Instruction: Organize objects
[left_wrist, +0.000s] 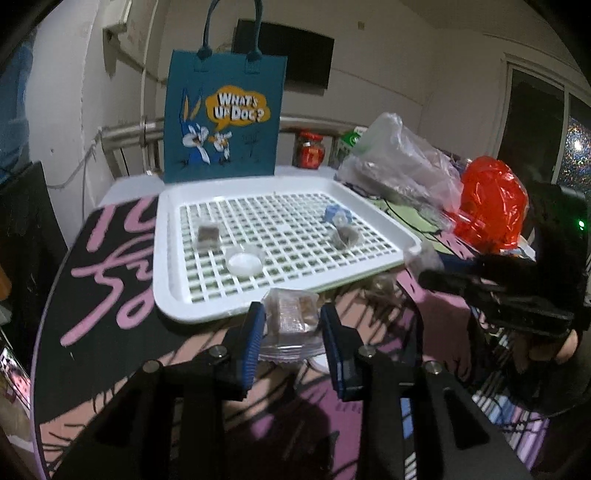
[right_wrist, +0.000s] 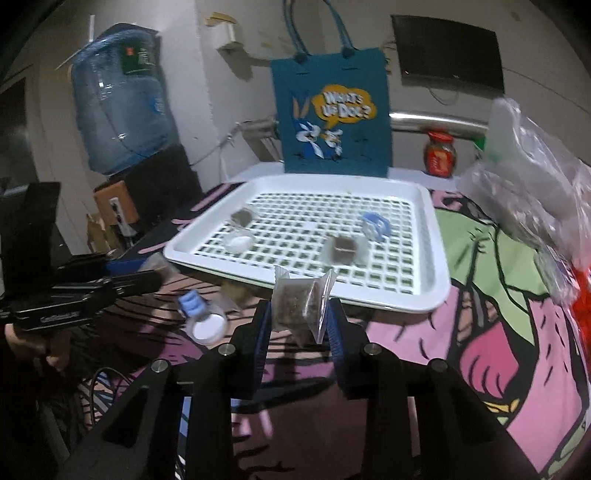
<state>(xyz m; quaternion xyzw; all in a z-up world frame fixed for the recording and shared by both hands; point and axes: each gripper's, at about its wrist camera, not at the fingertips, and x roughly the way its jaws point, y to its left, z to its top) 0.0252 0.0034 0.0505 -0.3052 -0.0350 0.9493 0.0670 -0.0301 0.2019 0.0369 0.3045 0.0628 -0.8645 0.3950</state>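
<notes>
Gripping a packet apiece, the left tool (left_wrist: 293, 326) pinches a clear snack packet (left_wrist: 291, 317) and the right tool (right_wrist: 301, 319) a tea sachet (right_wrist: 301, 304), both raised just before the slotted tray (left_wrist: 369, 269), probably for sorting there.

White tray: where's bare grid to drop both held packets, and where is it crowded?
On the white tray, the middle grid is bare between the brown packet with the clear cup on one side and the blue-capped cup with the square packet on the other. The back rows below the teal bag are also free. Both side clusters are crowded.
</notes>
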